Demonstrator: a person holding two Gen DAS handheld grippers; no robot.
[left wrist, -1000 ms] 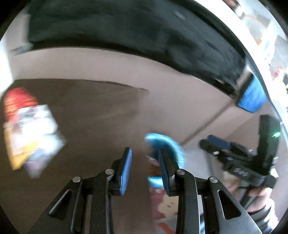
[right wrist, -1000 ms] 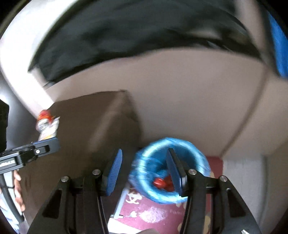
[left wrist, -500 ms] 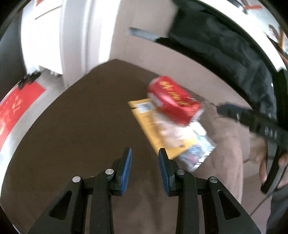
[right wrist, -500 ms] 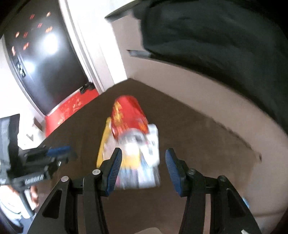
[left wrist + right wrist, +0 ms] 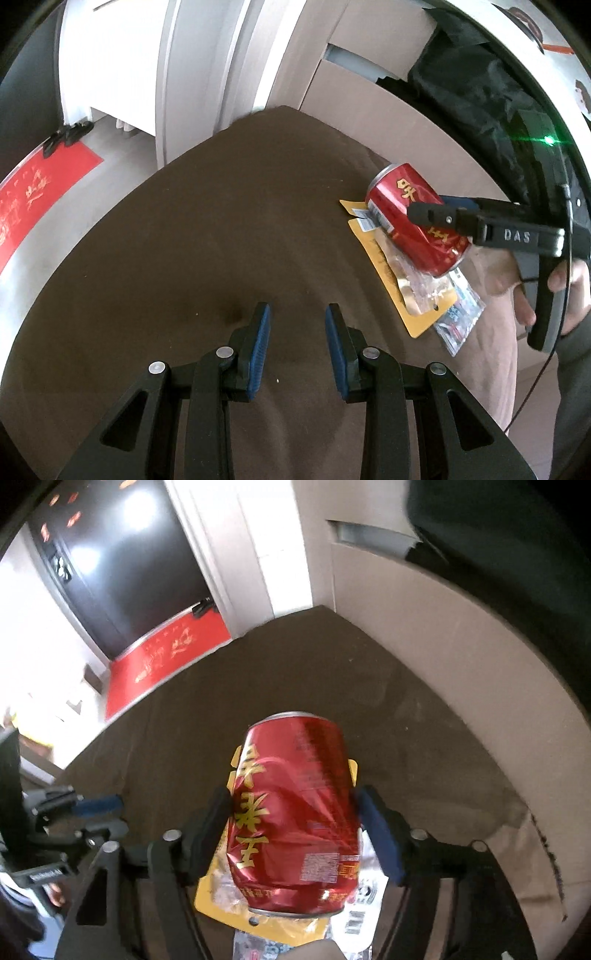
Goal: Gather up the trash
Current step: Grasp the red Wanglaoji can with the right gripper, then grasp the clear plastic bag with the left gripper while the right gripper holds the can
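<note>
A dented red drink can (image 5: 295, 812) lies on its side on a yellow snack wrapper (image 5: 221, 886) and a clear printed wrapper (image 5: 354, 915), on a brown cushion (image 5: 295, 672). My right gripper (image 5: 295, 812) straddles the can, its blue pads at both sides of it; I cannot tell if they press it. In the left wrist view the can (image 5: 413, 221), the yellow wrapper (image 5: 417, 295) and the clear wrapper (image 5: 461, 317) lie at the right, with the right gripper (image 5: 424, 212) over the can. My left gripper (image 5: 297, 332) is open and empty above the cushion (image 5: 221, 240).
A beige backrest (image 5: 369, 103) rises behind the cushion, with a black garment (image 5: 480, 92) draped on it. A red doormat (image 5: 166, 657) lies on the floor before a dark door (image 5: 122, 561). A white door frame (image 5: 177, 74) stands at the left.
Both grippers swung away from the blue-lined bin to the cushion. The right gripper then moved in over the trash pile until its fingers came around the red can.
</note>
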